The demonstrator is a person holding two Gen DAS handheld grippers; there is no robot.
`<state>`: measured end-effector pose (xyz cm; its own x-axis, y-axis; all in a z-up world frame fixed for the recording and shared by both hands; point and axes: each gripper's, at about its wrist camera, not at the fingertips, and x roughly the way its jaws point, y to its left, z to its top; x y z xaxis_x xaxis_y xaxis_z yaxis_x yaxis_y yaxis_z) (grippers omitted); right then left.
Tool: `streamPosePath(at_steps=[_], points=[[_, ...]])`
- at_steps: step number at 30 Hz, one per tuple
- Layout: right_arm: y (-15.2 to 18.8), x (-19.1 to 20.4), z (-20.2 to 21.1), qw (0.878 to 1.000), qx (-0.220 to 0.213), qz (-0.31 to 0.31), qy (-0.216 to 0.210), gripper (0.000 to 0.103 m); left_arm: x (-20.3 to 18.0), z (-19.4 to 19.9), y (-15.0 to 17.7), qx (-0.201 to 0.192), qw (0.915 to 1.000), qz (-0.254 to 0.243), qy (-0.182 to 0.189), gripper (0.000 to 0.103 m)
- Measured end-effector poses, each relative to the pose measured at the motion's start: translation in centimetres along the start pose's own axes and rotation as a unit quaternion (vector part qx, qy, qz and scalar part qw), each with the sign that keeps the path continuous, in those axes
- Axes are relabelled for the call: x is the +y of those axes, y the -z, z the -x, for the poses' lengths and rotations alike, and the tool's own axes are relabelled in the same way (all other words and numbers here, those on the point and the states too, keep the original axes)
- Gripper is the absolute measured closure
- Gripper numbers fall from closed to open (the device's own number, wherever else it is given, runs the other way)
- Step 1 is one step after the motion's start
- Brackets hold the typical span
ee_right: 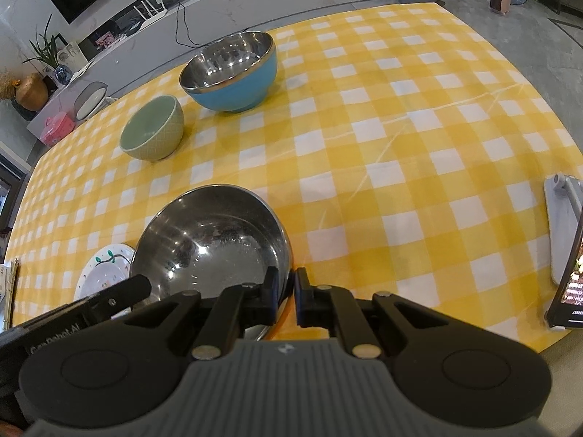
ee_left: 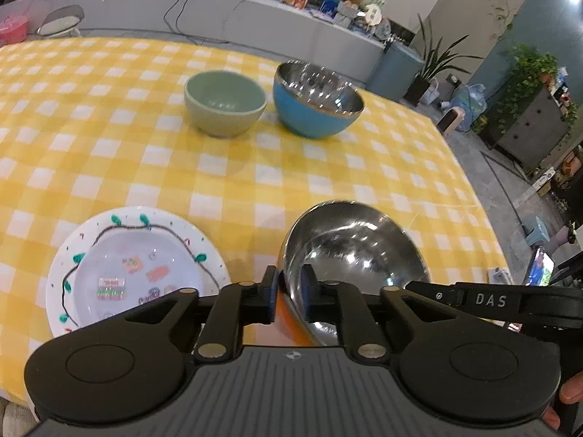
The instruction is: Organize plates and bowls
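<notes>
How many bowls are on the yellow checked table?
3: a shiny steel bowl nearest, between both claws; a small green ceramic bowl farther back; a blue steel-lined bowl beside it. None looks hidden.

We see a tabletop point(ee_left: 255, 182) covered in yellow-and-white check. On it the steel bowl point(ee_left: 353, 255) is mirror-silver inside, with orange showing beneath its near edge. Our plate point(ee_left: 138, 255) is white, speckled, with a dark vine line, green leaves and pink motifs. The ceramic bowl point(ee_left: 225, 103) is pale sage green. The blue bowl point(ee_left: 317, 100) is sky blue outside, silver within. Both tools are black with blue pads point(ee_left: 271, 298).
</notes>
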<state>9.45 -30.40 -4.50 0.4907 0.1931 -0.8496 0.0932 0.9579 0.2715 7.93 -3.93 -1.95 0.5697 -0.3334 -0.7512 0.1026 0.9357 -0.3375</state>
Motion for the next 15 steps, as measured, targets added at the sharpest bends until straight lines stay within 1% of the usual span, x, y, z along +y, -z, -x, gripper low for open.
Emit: streamPosePath(at_steps=[1, 7, 10, 13, 14, 15], points=[[0.0, 0.0, 0.1, 1.000, -0.002, 0.002, 0.000, 0.095, -0.1, 0.2, -0.1, -0.005, 1.0000, -0.002, 0.003, 0.082], [-0.2, 0.5, 1.9, 1.000, -0.016, 0.024, 0.002, 0.093, -1.3, 1.4, -0.8, -0.027, 0.9990, -0.035, 0.004, 0.080], [-0.9, 1.1, 3.0, 0.997, -0.035, 0.072, 0.014, 0.093, -2.0, 1.6, -1.2, -0.033, 0.9982, -0.051, 0.004, 0.079], [-1.5, 1.4, 4.4, 0.985, -0.078, 0.148, 0.035, 0.092, -2.4, 1.6, -1.4, -0.035, 0.9974, -0.062, 0.004, 0.079], [-1.6, 1.2, 5.0, 0.978, -0.100, 0.178, 0.039, 0.089, -2.5, 1.6, -1.4, -0.035, 0.9973, -0.065, 0.004, 0.079], [-1.6, 1.0, 5.3, 0.971, -0.117, 0.203, 0.044, 0.081, -2.6, 1.5, -1.5, -0.035, 0.9971, -0.067, 0.002, 0.079]])
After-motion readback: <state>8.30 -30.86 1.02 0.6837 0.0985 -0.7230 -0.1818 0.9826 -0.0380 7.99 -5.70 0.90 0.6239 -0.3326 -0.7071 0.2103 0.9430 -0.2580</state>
